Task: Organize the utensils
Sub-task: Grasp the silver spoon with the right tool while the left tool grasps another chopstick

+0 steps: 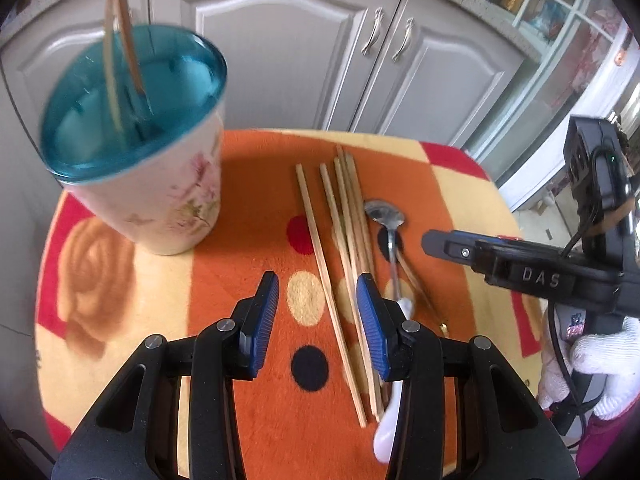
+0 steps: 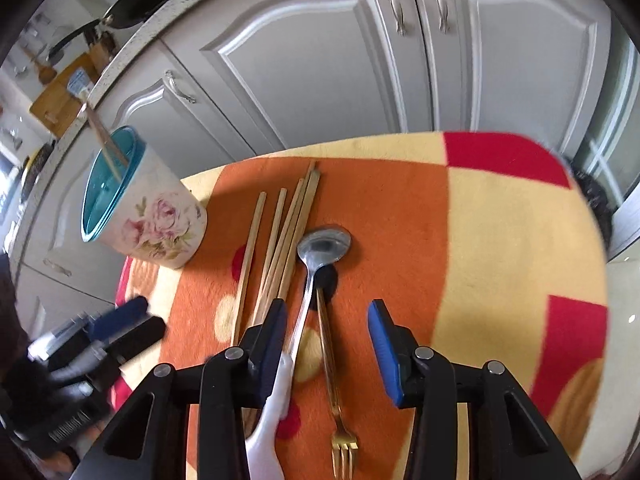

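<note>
**Both grippers open above the utensils on the cloth**

Your left gripper [image 1: 318,296] hangs over the orange patterned cloth [image 1: 248,240] with its jaws apart and nothing pressed between them. One loose chopstick [image 1: 320,256] passes under the gap, and the other chopsticks [image 1: 352,216] lie bunched just beside the right-hand finger. Your right gripper [image 2: 328,320] is also released. Under its gap lie the metal spoon [image 2: 320,248] with a white handle and the gold fork [image 2: 340,432], side by side, the fork handle reaching under the spoon bowl; no pad presses on either. The floral cup [image 1: 168,200] with the teal rim stands upright at the far left of the cloth, well apart from the loose utensils, and two chopsticks [image 1: 120,20] already lean inside it. Your gloved hand [image 1: 600,356] holds the right gripper.
</note>
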Demonstrator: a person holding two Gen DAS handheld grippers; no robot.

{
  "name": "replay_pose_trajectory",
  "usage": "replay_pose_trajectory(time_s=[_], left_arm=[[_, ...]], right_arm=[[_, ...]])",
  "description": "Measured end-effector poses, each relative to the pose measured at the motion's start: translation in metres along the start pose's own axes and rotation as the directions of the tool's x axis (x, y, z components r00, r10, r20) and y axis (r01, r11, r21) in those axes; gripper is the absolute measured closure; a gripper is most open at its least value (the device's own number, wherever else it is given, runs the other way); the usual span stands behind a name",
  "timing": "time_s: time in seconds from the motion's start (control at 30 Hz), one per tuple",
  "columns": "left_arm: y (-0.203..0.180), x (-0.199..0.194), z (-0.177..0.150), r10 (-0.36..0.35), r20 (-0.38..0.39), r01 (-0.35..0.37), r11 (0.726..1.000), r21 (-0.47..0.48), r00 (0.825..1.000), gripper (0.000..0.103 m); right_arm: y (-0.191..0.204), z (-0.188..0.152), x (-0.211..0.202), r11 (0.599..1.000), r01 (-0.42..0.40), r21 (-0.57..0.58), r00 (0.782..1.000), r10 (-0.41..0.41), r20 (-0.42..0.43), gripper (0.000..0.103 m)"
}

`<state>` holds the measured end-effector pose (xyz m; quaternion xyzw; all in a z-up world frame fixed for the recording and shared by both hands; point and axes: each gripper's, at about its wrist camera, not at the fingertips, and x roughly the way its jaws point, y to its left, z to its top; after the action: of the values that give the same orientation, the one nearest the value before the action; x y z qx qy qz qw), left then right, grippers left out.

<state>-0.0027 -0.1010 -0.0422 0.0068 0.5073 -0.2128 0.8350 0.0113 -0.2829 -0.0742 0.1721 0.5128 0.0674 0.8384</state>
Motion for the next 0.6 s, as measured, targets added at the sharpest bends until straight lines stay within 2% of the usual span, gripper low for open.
replay_pose_trajectory(time_s=[0.13,0.3,0.43,0.5,0.57,0.6], left_arm=[[0.002,0.023,0.005,0.004,-0.037,-0.005,1.0,-0.02,0.999,0.065],[0.003,0.047,0.01,0.015,-0.073,-0.017,0.999,-0.028,0.997,0.068],[0.002,0.061,0.014,0.018,-0.098,-0.022,0.999,-0.036,0.995,0.078],[0.002,0.063,0.016,0.027,-0.085,-0.03,0.999,-0.033,0.996,0.086],[0.001,0.064,0.018,0.009,-0.087,-0.011,1.0,-0.028,0.996,0.097],[0.001,0.064,0.018,-0.002,-0.089,0.0,1.0,-0.025,0.996,0.097]], right_arm=[[-0.005,0.011,0.024,0.999,-0.034,0.03,0.999,0.035,-0.036,0.063],[-0.018,0.022,0.044,0.983,-0.122,0.134,0.991,0.129,-0.046,0.064],[-0.024,0.03,0.051,0.967,-0.174,0.186,0.983,0.182,-0.025,0.075],[-0.029,0.034,0.055,0.958,-0.194,0.211,0.979,0.201,-0.013,0.082],[-0.033,0.036,0.057,0.948,-0.223,0.228,0.973,0.229,-0.002,0.085],[-0.032,0.036,0.057,0.948,-0.228,0.223,0.972,0.235,-0.002,0.087]])
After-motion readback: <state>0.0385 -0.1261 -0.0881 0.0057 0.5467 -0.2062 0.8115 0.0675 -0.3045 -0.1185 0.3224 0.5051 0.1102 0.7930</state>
